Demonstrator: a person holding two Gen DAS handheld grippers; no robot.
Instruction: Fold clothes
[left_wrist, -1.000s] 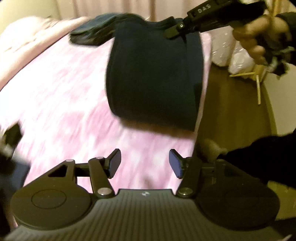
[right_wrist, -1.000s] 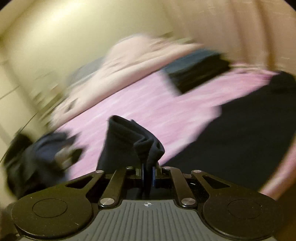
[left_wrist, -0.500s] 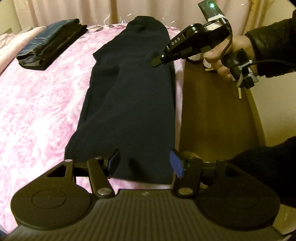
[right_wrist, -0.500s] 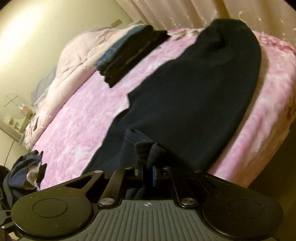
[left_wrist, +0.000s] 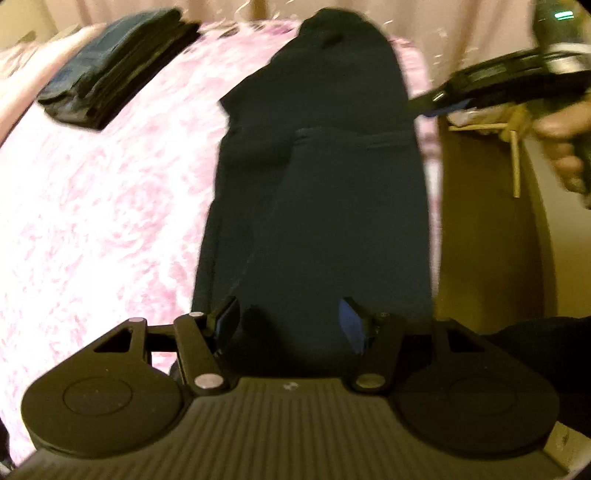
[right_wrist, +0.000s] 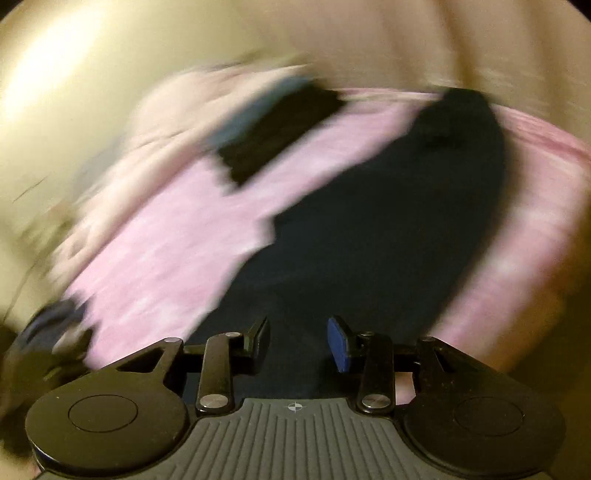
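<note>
A long dark navy garment (left_wrist: 321, 206) lies flat on the pink bedspread (left_wrist: 92, 206), along the bed's right edge, with a folded layer ending at a seam across its middle. My left gripper (left_wrist: 290, 319) hovers open over the garment's near end with nothing between its pads. In the left wrist view my right gripper (left_wrist: 443, 101), held by a hand (left_wrist: 561, 136), sits beside the garment's far right edge. In the blurred right wrist view my right gripper (right_wrist: 299, 341) has its jaws opening over the garment (right_wrist: 369, 240), and nothing is between them.
A stack of folded dark clothes (left_wrist: 110, 66) rests at the far left of the bed, also in the right wrist view as the stack (right_wrist: 273, 129). A loose dark clothes pile (right_wrist: 48, 332) lies at the left. The brown floor (left_wrist: 480, 240) borders the bed's right side.
The right gripper carried the garment's bunched edge, laid it on the bed and let go, its jaws parting. The left gripper moved over the garment's near end, staying open.
</note>
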